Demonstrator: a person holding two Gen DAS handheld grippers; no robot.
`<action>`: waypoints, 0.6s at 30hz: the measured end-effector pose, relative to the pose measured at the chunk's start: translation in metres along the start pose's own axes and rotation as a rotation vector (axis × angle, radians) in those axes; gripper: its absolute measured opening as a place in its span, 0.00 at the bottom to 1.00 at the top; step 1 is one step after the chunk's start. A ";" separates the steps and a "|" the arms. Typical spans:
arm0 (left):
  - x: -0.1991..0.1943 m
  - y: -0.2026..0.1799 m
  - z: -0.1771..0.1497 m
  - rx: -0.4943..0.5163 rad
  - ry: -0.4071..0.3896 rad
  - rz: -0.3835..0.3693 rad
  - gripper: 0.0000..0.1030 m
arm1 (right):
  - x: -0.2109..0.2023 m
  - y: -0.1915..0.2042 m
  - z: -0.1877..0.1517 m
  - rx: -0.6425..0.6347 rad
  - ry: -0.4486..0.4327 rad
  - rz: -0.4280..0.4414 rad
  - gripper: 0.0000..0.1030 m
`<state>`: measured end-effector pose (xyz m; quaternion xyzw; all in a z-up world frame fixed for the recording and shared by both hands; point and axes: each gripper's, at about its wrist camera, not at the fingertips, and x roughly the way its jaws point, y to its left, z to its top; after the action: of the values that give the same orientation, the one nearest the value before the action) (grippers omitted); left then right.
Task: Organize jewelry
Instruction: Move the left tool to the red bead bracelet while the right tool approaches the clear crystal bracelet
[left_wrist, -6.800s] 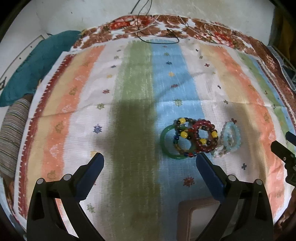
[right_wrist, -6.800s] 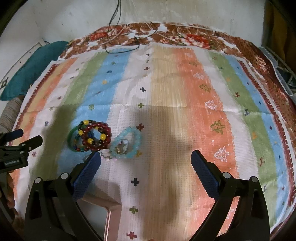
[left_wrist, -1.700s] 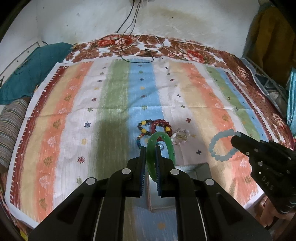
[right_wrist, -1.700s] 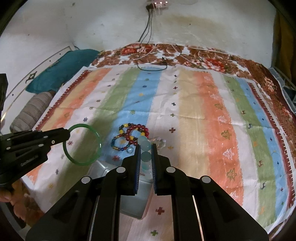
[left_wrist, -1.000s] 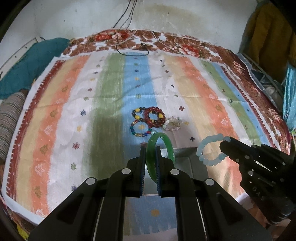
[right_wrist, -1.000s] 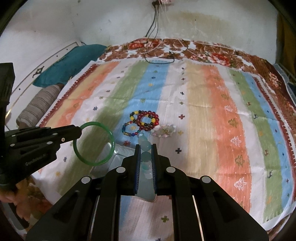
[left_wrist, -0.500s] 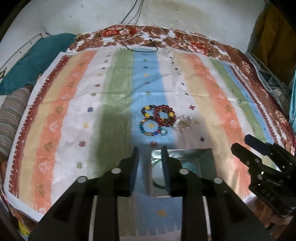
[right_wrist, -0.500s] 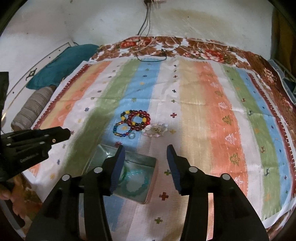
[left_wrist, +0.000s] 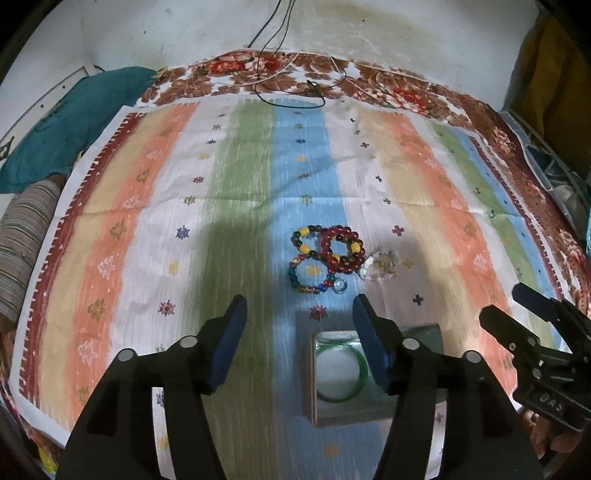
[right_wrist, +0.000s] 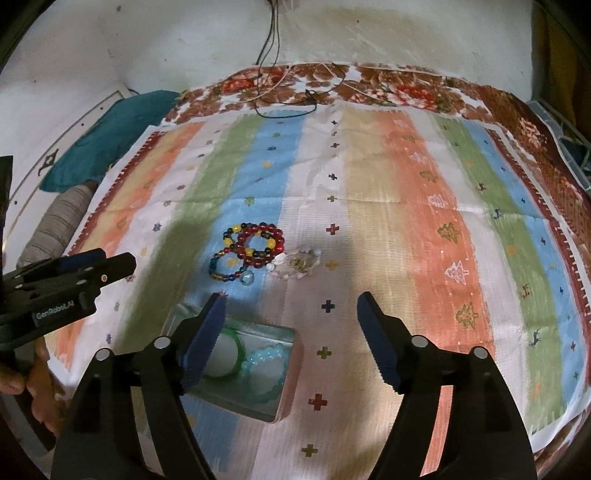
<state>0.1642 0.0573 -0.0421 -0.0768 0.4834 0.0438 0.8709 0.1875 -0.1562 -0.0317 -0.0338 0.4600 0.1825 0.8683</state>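
- I take the open tin (right_wrist: 286, 376) as my landmark: a shallow rectangular metal box with a dull, reflective wall, lying on the striped cloth (right_wrist: 388, 206).
- Inside the tin lie two pieces: a smooth, glossy green bangle (left_wrist: 360, 376), a plain solid ring, and to its right a pale blue bead bracelet (right_wrist: 267, 367) of round, frosted-looking beads. In the right wrist view the two lie side by side; I cannot tell whether they touch.
- My left gripper (left_wrist: 299, 330) hangs over the tin's left part with its fingers wide; its jaws have just been opening and nothing is between the blue ribbed pads.
- My right gripper (right_wrist: 291, 326) is over the tin's right side, fingers wide as well, jaws just opened further, gripping nothing.
- Just beyond the tin on the cloth lies a cluster: a dark red bead bracelet (left_wrist: 341, 249) with yellow beads overlapping a multicoloured bead bracelet (left_wrist: 303, 275), and a clear glass bead (left_wrist: 339, 286) at their near edge.
- To the right of that cluster, touching it, is a pale, translucent bead piece (left_wrist: 380, 266); its shape is blurred.
- The cloth is woven, with orange, green, blue and white stripes and small stitched crosses and trees.
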 end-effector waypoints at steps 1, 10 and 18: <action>0.002 0.000 0.002 -0.001 0.002 -0.003 0.61 | 0.002 0.000 0.001 -0.001 0.004 -0.002 0.76; 0.022 0.003 0.014 -0.006 0.028 -0.004 0.68 | 0.022 -0.002 0.014 -0.021 0.031 -0.030 0.81; 0.046 0.002 0.026 -0.003 0.052 0.014 0.70 | 0.042 -0.009 0.021 -0.040 0.067 -0.063 0.82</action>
<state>0.2095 0.0639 -0.0679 -0.0758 0.5063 0.0485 0.8576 0.2287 -0.1475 -0.0547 -0.0716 0.4836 0.1628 0.8570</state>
